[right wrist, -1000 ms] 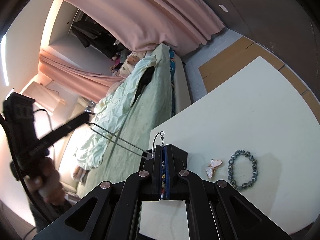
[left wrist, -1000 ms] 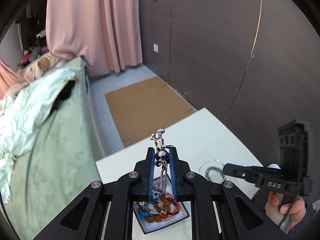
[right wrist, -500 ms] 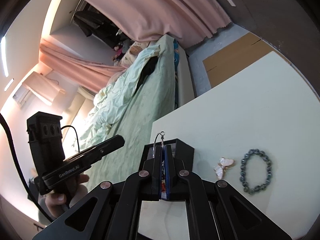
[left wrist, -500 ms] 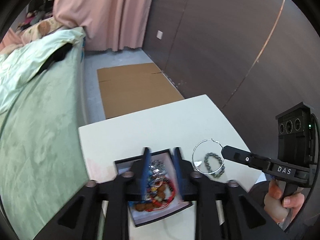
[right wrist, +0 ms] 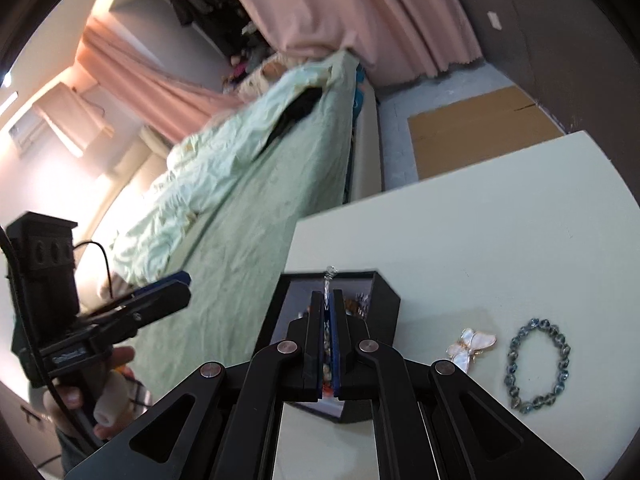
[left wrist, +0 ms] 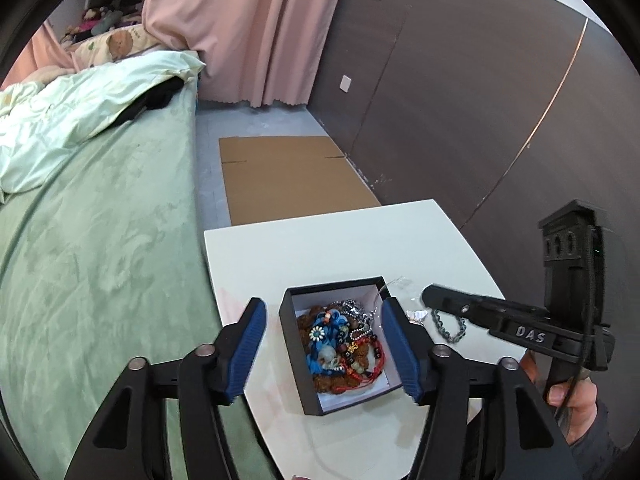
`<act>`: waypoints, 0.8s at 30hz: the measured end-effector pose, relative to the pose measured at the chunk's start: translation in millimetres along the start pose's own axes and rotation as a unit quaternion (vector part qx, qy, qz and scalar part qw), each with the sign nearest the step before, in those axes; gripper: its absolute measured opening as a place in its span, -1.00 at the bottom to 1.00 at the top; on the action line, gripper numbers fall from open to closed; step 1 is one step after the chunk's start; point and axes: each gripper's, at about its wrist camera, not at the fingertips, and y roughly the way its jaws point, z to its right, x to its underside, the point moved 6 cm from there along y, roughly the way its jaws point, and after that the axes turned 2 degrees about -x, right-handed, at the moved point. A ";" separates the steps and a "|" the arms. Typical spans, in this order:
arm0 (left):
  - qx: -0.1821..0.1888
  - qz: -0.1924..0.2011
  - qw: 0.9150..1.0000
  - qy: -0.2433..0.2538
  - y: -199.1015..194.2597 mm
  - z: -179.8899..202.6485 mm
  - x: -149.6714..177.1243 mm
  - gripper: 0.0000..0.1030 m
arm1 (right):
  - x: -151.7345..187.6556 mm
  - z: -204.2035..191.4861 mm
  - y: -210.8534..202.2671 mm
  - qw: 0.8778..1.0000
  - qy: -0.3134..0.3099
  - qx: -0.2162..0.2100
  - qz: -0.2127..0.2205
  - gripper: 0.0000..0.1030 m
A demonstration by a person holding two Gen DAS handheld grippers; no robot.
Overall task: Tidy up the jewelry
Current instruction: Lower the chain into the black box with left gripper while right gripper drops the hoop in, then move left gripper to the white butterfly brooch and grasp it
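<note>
A black jewelry box (left wrist: 294, 344) with a white inside sits on the white table (left wrist: 320, 248) and holds a heap of beaded bracelets (left wrist: 344, 344). My left gripper (left wrist: 322, 344) is open and empty, its blue pads either side of the box. My right gripper (right wrist: 329, 308) is shut on a thin silver hoop (right wrist: 330, 276), held over the box (right wrist: 384, 296). A butterfly brooch (right wrist: 472, 346) and a grey-blue bead bracelet (right wrist: 538, 364) lie on the table right of the box. The right gripper also shows in the left wrist view (left wrist: 430, 294).
A green bed (left wrist: 92, 240) runs along the table's left edge. Flattened cardboard (left wrist: 288, 176) lies on the floor beyond the table, by a dark wall (left wrist: 460, 100) and pink curtain (left wrist: 248, 28).
My left gripper let go of the silver charm piece and opened wide over the box. The right gripper carried the hoop left, over the box.
</note>
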 end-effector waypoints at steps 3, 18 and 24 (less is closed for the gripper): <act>0.006 -0.003 1.000 -0.004 -2.1 0.8 5.2 0.44 | 2.1 5.9 -3.6 1.000 0.011 0.002 0.001 -0.15; 0.016 -0.035 0.999 0.012 15.6 29.7 17.1 0.79 | 10.5 24.3 -53.8 0.999 0.002 0.036 0.039 -0.07; 0.030 -0.051 0.998 0.016 27.0 51.7 19.4 0.98 | 7.1 49.9 -84.6 0.994 0.020 0.072 0.081 0.71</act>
